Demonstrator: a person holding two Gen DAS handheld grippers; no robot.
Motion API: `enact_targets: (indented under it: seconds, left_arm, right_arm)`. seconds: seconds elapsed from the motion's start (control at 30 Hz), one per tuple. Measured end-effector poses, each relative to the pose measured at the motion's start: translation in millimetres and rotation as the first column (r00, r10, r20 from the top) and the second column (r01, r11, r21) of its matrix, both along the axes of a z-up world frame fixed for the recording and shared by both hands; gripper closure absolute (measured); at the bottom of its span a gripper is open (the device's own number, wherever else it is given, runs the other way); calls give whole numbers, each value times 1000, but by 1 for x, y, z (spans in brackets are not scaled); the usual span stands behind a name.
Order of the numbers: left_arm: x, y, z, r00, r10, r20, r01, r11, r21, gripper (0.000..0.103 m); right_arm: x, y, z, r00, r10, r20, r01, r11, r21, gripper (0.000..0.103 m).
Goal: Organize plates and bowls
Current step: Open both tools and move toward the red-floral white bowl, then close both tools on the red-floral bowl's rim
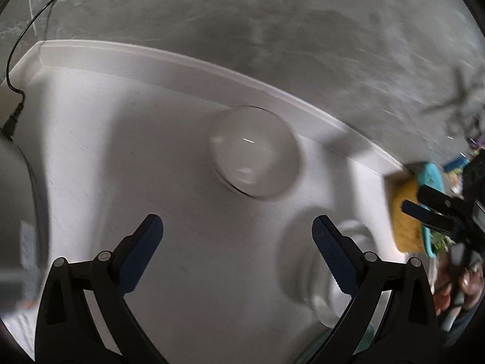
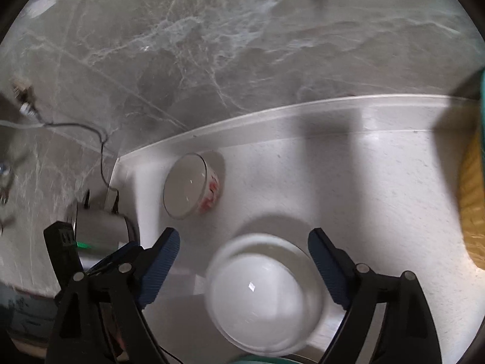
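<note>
Nearest in the right wrist view: right tongs (image 2: 244, 261) spread wide w/ nothing pinched; the white glossy ceramic bowls (image 2: 263, 298), nested as a short stack, sit on the white table (image 2: 379, 197) betw. the blue pads but no pad presses them; prob. just set down, so the stack stands free w/ the pads off it. A teal rim shows at the bottom edge under the stack; can't tell what it is.

Left tongs (image 1: 238, 239) also spread, empty, over bare table; the stack shows only partly behind the right-hand finger in that view.

Further out: small white bowl w/ red pattern on its outer wall (image 2: 194, 185), alone nr the table's back edge, tilted or on its side w/ the mouth twd the camera; judged not yet organised, likely the next to join the stack; blur hides detail.

Off to the side: yellow sponge (image 2: 473, 200) on something teal, apart from the bowls; a steel cylinder w/ green light (image 2: 100, 227) at the table's left end; beyond, grey marbled floor (image 2: 212, 45) w/ a thin black cable (image 2: 97, 139).
</note>
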State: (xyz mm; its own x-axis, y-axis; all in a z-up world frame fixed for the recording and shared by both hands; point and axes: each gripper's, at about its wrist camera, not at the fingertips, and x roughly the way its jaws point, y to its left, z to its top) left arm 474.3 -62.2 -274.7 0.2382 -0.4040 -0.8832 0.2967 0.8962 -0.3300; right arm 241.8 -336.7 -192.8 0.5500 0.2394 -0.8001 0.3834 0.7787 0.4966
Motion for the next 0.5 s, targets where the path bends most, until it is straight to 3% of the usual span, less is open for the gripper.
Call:
enact_targets:
  seconds: [0.2, 0.5]
  left_arm:
    - [49, -16, -23, 998, -60, -36, 63, 996, 66, 3]
    - [89, -10, -57, 993, -93, -77, 100, 991, 88, 5]
  right_arm:
    - [71, 45, -28, 996, 71, -57, -74, 996, -57, 11]
    - [117, 45, -86, 990, 52, -128, -50, 999, 21, 13]
